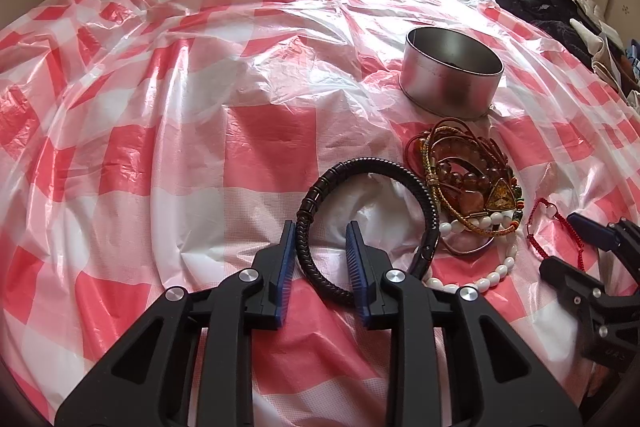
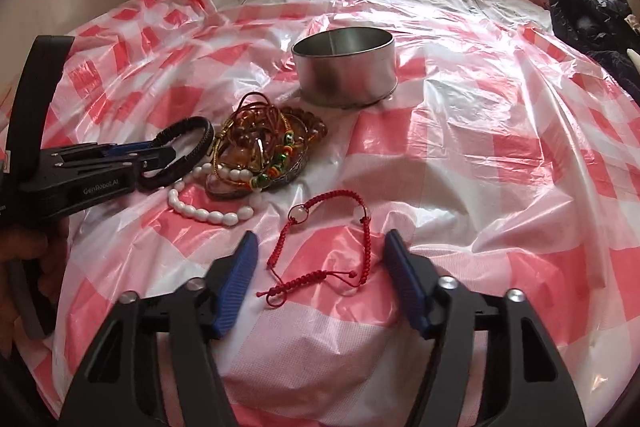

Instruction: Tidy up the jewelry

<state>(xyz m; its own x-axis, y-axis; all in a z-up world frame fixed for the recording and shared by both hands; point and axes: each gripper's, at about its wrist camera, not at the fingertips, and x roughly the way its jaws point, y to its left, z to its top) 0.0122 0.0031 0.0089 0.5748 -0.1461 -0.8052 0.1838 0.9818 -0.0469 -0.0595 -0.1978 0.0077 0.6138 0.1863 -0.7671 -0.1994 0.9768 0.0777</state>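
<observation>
Presently the red cord bracelet (image 2: 326,241) is seen flat on the checked sheet (image 2: 480,155), between the spread fingers of the right gripper (image 2: 322,269), while the left gripper (image 1: 320,255), half-closed, straddles the black bracelet (image 1: 370,223) unpinched, short of the tin (image 2: 344,71).

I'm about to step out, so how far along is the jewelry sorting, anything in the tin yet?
Nothing looks done: what shows of the inside of the tin is bare. In hand: the left gripper straddles the black bracelet, jaws not closed on it; the right gripper, open, hangs over the red cord bracelet. Left: both of those, the amber pile and the white beads, all on the checked sheet.
</observation>
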